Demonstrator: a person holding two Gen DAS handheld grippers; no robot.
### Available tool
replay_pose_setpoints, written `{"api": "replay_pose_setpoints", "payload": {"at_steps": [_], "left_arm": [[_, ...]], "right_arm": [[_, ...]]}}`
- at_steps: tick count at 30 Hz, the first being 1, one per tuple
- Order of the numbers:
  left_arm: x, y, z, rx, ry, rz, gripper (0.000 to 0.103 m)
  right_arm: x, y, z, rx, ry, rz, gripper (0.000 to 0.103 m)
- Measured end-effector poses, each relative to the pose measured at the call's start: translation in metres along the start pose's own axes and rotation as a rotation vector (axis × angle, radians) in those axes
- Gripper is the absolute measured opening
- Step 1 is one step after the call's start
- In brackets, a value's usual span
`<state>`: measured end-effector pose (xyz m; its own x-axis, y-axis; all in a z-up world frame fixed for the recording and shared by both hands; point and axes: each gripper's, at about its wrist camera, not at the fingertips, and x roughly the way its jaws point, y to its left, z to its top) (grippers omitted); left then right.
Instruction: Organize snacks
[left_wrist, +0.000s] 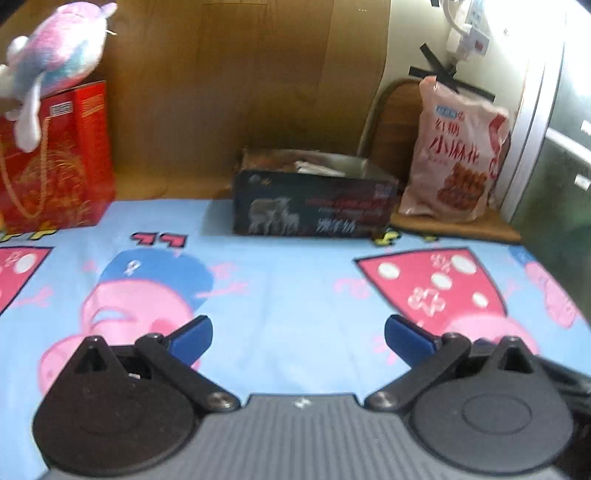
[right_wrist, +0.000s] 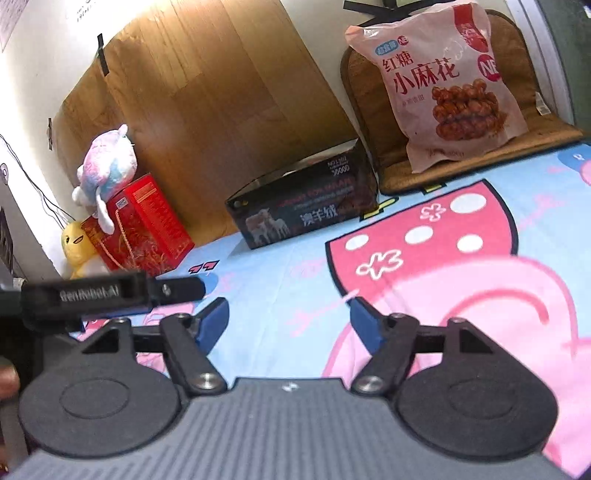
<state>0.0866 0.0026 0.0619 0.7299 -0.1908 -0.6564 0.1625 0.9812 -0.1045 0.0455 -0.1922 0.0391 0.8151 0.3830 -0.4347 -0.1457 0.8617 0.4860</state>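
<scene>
Both tongs stand spread with nothing between their blue pads: the left tongs and the right tongs hover over a cartoon-print sheet. From the left tongs, the pink snack bag leans upright at one o'clock on a brown cushion, just beside the open dark box at twelve. A red box carrying a plush toy sits at ten o'clock.
</scene>
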Motion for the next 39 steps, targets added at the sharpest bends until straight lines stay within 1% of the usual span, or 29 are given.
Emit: {"api": "replay_pose_setpoints", "payload": {"at_steps": [3,8,12,15,18,23,31,39], "left_arm": [[-0.010,0.000,-0.014,0.015,-0.006,0.042,0.103],[-0.019,-0.001,-0.027,0.021,0.002,0.076,0.103],[-0.029,-0.004,-0.038,0.031,-0.036,0.105,0.103],[-0.032,-0.007,-0.042,0.040,-0.043,0.108,0.103],[-0.034,-0.010,-0.046,0.054,-0.044,0.118,0.103],[-0.036,-0.017,-0.050,0.109,-0.062,0.178,0.103],[-0.035,-0.023,-0.051,0.167,-0.082,0.227,0.103],[-0.031,-0.022,-0.051,0.173,-0.090,0.262,0.103]], "right_arm": [[-0.007,0.005,-0.004,0.004,0.000,0.005,0.076],[-0.016,0.011,-0.010,0.012,0.001,0.020,0.078],[-0.022,0.014,-0.015,0.005,-0.003,0.025,0.081],[-0.026,0.014,-0.016,0.007,-0.007,0.025,0.082],[-0.030,0.012,-0.018,0.017,-0.016,0.021,0.082],[-0.031,0.009,-0.020,0.034,-0.020,0.014,0.083],[-0.031,0.005,-0.020,0.045,-0.028,0.010,0.084],[-0.029,0.003,-0.021,0.053,-0.033,0.000,0.084]]}}
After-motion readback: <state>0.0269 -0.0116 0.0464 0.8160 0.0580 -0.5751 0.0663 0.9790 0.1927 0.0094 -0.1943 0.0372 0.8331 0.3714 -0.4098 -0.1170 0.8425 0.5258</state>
